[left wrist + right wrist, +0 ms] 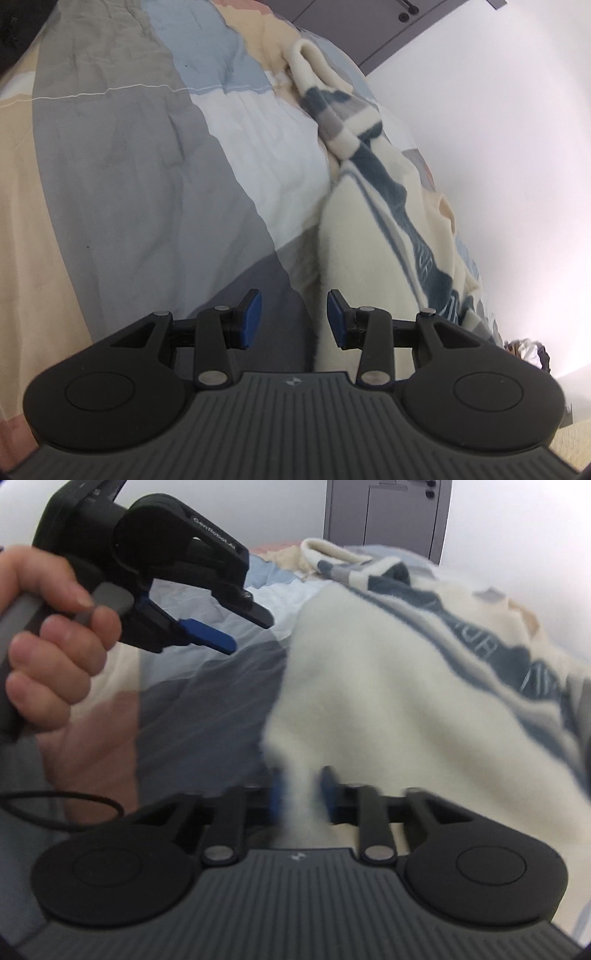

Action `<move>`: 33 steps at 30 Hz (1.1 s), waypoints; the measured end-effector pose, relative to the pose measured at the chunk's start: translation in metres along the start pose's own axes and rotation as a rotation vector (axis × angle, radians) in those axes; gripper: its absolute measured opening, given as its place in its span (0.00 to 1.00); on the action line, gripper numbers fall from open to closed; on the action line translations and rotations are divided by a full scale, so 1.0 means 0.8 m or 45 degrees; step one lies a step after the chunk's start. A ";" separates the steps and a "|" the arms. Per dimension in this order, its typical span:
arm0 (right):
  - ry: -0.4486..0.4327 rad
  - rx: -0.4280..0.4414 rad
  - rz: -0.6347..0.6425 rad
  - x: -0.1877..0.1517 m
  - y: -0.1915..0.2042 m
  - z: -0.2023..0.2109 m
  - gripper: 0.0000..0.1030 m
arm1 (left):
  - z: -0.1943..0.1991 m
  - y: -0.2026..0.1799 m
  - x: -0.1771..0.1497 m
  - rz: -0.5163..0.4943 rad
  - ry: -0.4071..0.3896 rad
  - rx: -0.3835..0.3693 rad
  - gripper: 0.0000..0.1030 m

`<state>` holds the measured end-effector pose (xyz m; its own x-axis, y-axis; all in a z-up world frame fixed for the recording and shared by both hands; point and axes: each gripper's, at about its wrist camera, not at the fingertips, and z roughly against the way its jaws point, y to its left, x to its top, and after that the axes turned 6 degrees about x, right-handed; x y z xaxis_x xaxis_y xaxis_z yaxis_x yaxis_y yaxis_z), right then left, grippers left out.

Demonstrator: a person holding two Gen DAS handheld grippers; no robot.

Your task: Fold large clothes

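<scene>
A large cream sweater [369, 229] with dark blue and grey bands lies crumpled on the bed, stretching away along the right side. My left gripper [294, 319] is open just above the bedding at the sweater's near left edge; the cloth runs past its right pad [338, 321] unpinched. In the right wrist view the sweater [399, 701] fills the middle and right. My right gripper [302, 794] is blurred, its blue pads close together with cream fabric between them. At upper left a hand [51, 664] holds the left gripper [245, 629], open, above the bedding.
The patchwork bed cover [129, 192] in grey, pale blue, white and peach spreads to the left. A grey wardrobe [384, 513] stands beyond the bed against a white wall [498, 147]. A black cable [62, 805] loops at the lower left.
</scene>
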<state>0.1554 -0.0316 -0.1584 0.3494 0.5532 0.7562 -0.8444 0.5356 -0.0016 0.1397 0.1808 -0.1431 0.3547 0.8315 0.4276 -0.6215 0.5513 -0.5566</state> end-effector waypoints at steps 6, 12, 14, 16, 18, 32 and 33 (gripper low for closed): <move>-0.275 0.001 -0.344 0.023 -0.080 0.061 0.09 | 0.001 -0.004 -0.007 -0.025 -0.006 -0.054 0.43; -0.375 -0.038 -0.865 -0.005 -0.203 0.078 0.09 | -0.016 -0.027 -0.024 -0.084 0.070 -0.215 0.44; -0.355 -0.027 -1.039 -0.028 -0.230 0.068 0.09 | -0.029 -0.033 -0.032 -0.088 0.120 -0.246 0.46; -0.329 -0.006 -1.149 -0.046 -0.242 0.054 0.09 | -0.043 -0.038 -0.041 -0.079 0.174 -0.294 0.51; -0.321 0.019 -1.224 -0.057 -0.246 0.046 0.09 | -0.058 -0.042 -0.048 -0.055 0.230 -0.352 0.53; -0.339 0.008 -1.236 -0.054 -0.227 0.057 0.18 | -0.079 -0.079 -0.078 -0.144 0.272 -0.546 0.09; -0.339 0.002 -1.213 -0.051 -0.222 0.062 0.23 | -0.071 -0.074 -0.075 -0.096 0.267 -0.558 0.08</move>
<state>0.2712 -0.1813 -0.1570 0.7808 -0.2704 0.5633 -0.2580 0.6815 0.6849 0.1944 0.1022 -0.1762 0.5483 0.7592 0.3507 -0.2522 0.5499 -0.7962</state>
